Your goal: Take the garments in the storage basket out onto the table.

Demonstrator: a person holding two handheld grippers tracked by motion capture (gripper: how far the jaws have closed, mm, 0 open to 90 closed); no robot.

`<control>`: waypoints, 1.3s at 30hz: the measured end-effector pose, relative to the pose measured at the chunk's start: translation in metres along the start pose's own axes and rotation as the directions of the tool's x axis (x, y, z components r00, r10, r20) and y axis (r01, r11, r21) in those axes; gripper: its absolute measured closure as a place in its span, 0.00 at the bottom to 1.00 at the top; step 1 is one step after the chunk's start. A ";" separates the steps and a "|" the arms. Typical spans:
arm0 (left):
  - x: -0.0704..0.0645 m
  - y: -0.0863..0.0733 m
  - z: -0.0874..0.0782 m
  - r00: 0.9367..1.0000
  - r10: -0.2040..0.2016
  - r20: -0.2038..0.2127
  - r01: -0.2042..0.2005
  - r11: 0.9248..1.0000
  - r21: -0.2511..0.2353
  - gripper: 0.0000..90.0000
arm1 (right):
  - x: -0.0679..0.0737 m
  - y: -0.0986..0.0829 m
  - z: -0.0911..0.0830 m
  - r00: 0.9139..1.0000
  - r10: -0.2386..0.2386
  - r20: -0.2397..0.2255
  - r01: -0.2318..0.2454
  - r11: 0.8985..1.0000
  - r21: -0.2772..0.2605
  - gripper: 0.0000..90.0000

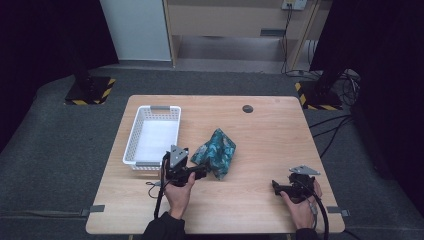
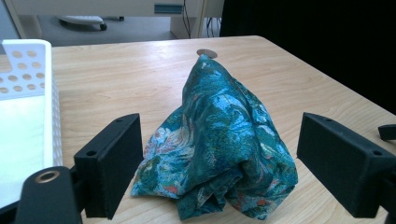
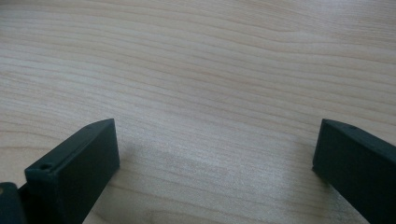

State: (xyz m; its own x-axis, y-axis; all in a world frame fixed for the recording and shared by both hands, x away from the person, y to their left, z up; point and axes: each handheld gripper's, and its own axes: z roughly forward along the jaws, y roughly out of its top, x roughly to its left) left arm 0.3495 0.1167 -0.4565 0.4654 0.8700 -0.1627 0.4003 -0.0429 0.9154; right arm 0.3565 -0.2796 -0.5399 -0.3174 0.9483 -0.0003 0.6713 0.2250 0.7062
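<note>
A crumpled teal patterned cloth lies in a heap near the middle of the wooden table. My left gripper is at the cloth's near-left edge, open. In the left gripper view the cloth rises as a peaked bundle between the two black jaws, which stand wide apart on either side without touching it. My right gripper rests near the table's front right, open, and in the right gripper view its jaws frame bare wood with nothing between them.
A white perforated plastic basket stands at the table's left, just beyond my left hand; its wall shows at the left of the left gripper view. A small dark round disc sits near the far edge. Grey floor surrounds the table.
</note>
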 end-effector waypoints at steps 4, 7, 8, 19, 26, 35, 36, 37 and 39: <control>0.002 -0.001 -0.003 1.000 -0.004 -0.001 0.004 1.000 -0.008 0.15 | 0.000 0.000 0.000 1.000 0.000 0.000 0.000 1.000 0.000 0.00; 0.003 -0.002 -0.004 1.000 0.000 -0.005 0.000 1.000 -0.011 0.15 | 0.000 0.000 0.000 1.000 0.000 0.000 0.000 1.000 0.000 0.00; 0.003 -0.002 -0.005 1.000 0.001 -0.008 -0.001 1.000 -0.012 0.14 | 0.000 0.000 0.000 1.000 0.000 0.000 0.000 1.000 0.000 0.00; 0.010 -0.008 -0.011 1.000 -0.011 -0.021 0.010 1.000 -0.019 0.14 | 0.000 0.000 0.000 1.000 0.000 0.000 0.000 1.000 0.000 0.00; 0.014 -0.012 -0.016 1.000 -0.016 -0.027 0.015 0.999 -0.028 0.14 | 0.000 0.000 0.000 1.000 0.000 0.000 0.000 1.000 0.000 0.00; 0.018 -0.016 -0.020 0.999 -0.017 -0.032 0.016 0.999 -0.033 0.14 | 0.000 0.000 0.000 1.000 0.000 0.000 0.000 1.000 0.000 0.00; 0.019 -0.017 -0.021 0.999 -0.016 -0.034 0.015 0.999 -0.034 0.14 | 0.000 0.000 0.000 1.000 0.000 0.000 0.000 1.000 0.000 0.00; 0.019 -0.017 -0.021 0.999 -0.015 -0.036 0.014 0.999 -0.034 0.14 | 0.000 0.000 0.000 1.000 0.000 0.000 0.000 1.000 0.000 0.00; 0.021 -0.018 -0.022 0.999 -0.017 -0.039 0.016 0.999 -0.036 0.14 | 0.000 0.000 0.000 1.000 0.000 0.000 0.000 1.000 0.000 0.00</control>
State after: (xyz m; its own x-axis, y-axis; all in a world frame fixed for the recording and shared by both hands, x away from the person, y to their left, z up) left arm 0.3341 0.1464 -0.4686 0.4271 0.8893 -0.1638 0.3790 -0.0116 0.9253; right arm 0.3565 -0.2796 -0.5399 -0.3173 0.9483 -0.0002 0.6714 0.2248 0.7062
